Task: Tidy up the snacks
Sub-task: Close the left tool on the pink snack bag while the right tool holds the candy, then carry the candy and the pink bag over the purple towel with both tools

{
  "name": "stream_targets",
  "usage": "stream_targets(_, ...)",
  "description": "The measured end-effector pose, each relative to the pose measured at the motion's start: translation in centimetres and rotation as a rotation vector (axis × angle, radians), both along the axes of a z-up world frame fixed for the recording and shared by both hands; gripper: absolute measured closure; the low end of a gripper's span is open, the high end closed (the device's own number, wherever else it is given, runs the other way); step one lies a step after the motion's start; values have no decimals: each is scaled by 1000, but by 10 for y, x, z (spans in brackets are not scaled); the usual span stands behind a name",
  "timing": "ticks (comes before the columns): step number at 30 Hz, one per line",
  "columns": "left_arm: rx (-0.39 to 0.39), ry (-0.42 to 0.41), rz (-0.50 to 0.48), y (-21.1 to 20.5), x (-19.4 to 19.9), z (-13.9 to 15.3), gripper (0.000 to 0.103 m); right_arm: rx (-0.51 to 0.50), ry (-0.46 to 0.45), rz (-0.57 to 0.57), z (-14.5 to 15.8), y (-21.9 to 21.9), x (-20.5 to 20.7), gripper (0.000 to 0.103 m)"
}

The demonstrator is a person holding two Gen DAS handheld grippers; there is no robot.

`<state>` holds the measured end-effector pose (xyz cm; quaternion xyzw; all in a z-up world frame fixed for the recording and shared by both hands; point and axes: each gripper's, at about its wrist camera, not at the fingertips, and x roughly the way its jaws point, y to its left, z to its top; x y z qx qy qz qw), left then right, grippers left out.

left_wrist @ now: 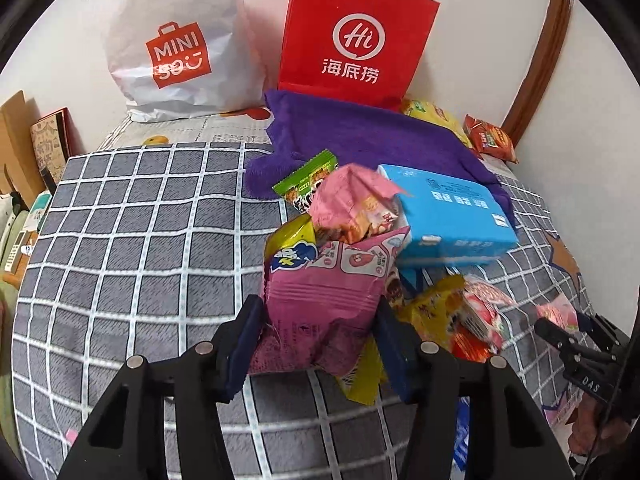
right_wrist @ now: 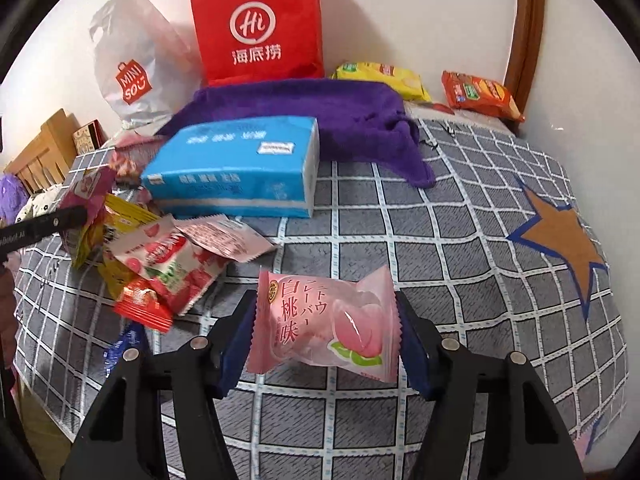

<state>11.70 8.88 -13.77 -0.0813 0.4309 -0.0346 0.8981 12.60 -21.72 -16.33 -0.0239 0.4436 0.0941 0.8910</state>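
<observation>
My left gripper [left_wrist: 318, 330] is shut on a magenta snack packet [left_wrist: 324, 304] and holds it over the checked bed cover. Behind it lie a pink packet [left_wrist: 356, 204], a green packet [left_wrist: 308, 178] and a yellow packet [left_wrist: 288, 240]. My right gripper [right_wrist: 326, 326] is shut on a pale pink peach snack packet [right_wrist: 324, 324] above the cover. To its left lies a heap of packets: a strawberry one [right_wrist: 168, 264], a red one [right_wrist: 144, 308] and a yellow one [right_wrist: 124, 216]. The right gripper also shows at the right edge of the left wrist view [left_wrist: 576, 332].
A blue tissue pack [right_wrist: 240, 168] lies mid-bed beside a purple towel [right_wrist: 340, 116]. A red paper bag [right_wrist: 256, 24] and a white plastic bag [right_wrist: 132, 64] stand against the wall. A yellow packet [right_wrist: 380, 78] and an orange packet [right_wrist: 480, 94] lie at the back right.
</observation>
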Motion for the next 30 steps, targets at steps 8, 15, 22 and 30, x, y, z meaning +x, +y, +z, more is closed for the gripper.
stream_targets(8,-7,-25,-11,-6,-33,16,50,14,-31,8,19,10,-11,39)
stream_targets(15,-23,-54,-29,-16,-48,35,50,8,-65,9,39,17,-19,39)
stream_targets(22,-25,-76,-50,-29,-50,50,50,17,-81,-21,57,10,-18,39)
stream_targets(30,-26,-93,-79,-44,-41,67,50,22,-100,-37,70,3,-14,40)
